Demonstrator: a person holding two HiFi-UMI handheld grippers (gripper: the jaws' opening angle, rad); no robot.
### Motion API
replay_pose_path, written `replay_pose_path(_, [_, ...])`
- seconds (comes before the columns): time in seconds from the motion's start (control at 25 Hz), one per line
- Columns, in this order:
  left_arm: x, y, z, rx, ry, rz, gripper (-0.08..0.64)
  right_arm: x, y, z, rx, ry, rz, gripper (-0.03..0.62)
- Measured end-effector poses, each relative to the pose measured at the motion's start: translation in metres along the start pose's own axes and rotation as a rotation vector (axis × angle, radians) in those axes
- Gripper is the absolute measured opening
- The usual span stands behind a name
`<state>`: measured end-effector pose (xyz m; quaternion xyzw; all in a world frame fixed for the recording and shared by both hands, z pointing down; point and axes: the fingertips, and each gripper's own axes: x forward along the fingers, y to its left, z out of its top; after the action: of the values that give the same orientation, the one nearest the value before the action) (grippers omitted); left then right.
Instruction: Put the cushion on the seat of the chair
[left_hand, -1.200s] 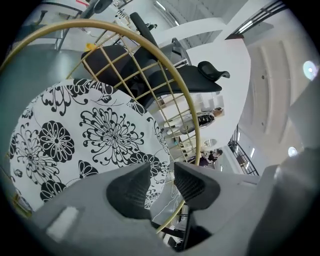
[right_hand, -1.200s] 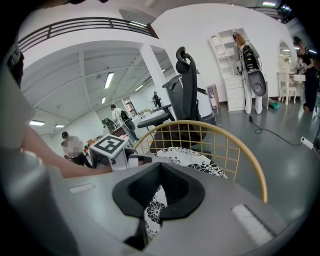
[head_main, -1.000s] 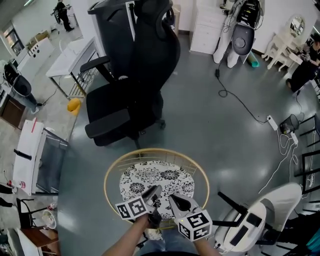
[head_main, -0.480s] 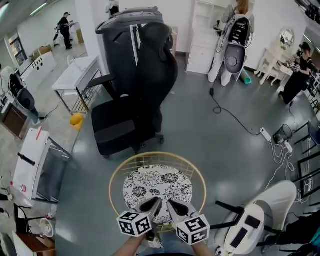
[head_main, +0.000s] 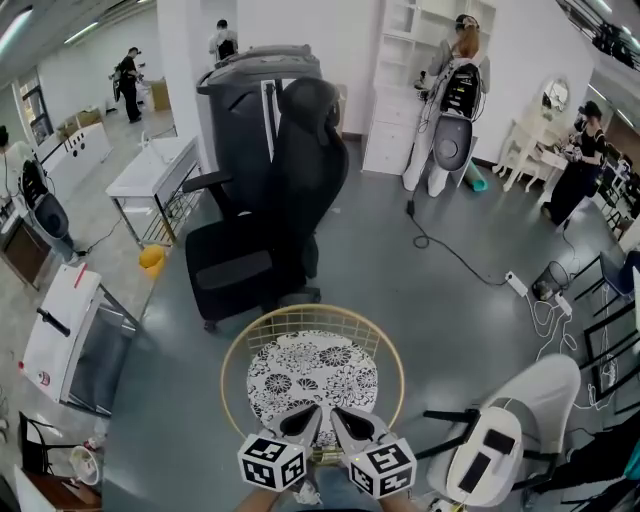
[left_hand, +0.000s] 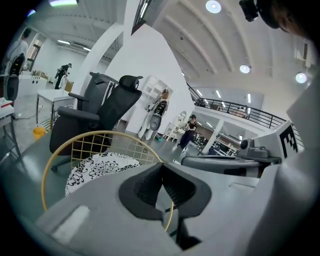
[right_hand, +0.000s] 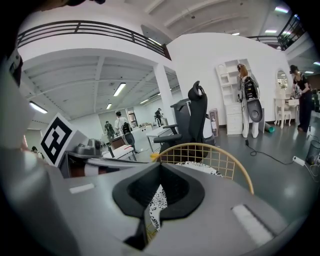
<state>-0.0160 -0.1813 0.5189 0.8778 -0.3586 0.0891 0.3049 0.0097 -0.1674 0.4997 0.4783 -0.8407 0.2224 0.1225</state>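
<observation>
The round black-and-white flowered cushion (head_main: 312, 372) lies flat on the seat of the gold wire chair (head_main: 226, 372). Both grippers hover side by side over the chair's near rim. My left gripper (head_main: 310, 414) is shut, its pads meeting with nothing between them (left_hand: 161, 165). The gold rim (left_hand: 55, 155) runs behind and below it, and the cushion (left_hand: 100, 165) shows to its left. My right gripper (head_main: 340, 414) also has its tips together (right_hand: 160, 164). The cushion (right_hand: 199, 167) and the wire back (right_hand: 225, 152) lie beyond it, apart from the pads.
A black office chair (head_main: 265, 225) stands just beyond the gold chair. A white machine (head_main: 500, 440) sits at lower right, with a cable (head_main: 455, 255) across the floor. A white table (head_main: 150, 165) and a white cabinet (head_main: 60, 330) line the left. Several people stand at the back.
The view has risen and pulled back. Both grippers drew back from over the cushion's near part to the near rim, and the left jaws closed. The cushion stayed put.
</observation>
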Motion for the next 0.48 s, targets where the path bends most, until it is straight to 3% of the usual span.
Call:
replay_pose_path(0.2, [-0.016,-0.016,0.001,0.090,-0.014,0.022,-0.005,-0.017,0.016,0.001,-0.030,-0.023,-0.003,0.000])
replay_pose_path(0.48, [-0.029,-0.030,-0.002,0.098,-0.020,0.013,-0.005,-0.032,0.027,-0.001,-0.055,-0.037,-0.021,0.000])
